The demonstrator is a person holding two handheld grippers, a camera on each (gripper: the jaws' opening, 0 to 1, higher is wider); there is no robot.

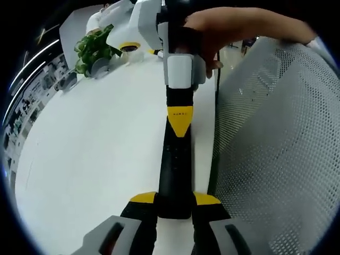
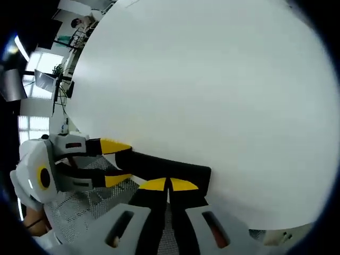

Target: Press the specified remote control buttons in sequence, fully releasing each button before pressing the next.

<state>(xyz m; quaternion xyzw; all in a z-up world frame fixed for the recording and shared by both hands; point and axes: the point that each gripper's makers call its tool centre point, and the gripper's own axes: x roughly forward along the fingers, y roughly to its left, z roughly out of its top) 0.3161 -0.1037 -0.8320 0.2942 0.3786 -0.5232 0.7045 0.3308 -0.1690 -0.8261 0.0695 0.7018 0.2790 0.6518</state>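
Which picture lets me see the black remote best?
The left gripper view. There the remote runs lengthwise up the middle, held at its near end between the left gripper jaws, with the right gripper tip on it. The right gripper view shows the remote sideways, partly hidden by the right gripper.

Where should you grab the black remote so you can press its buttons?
Grip the remote by its near end, pinching its two long sides, as the left gripper does. It is long and narrow, so the jaws span it and the top stays free for the right gripper.
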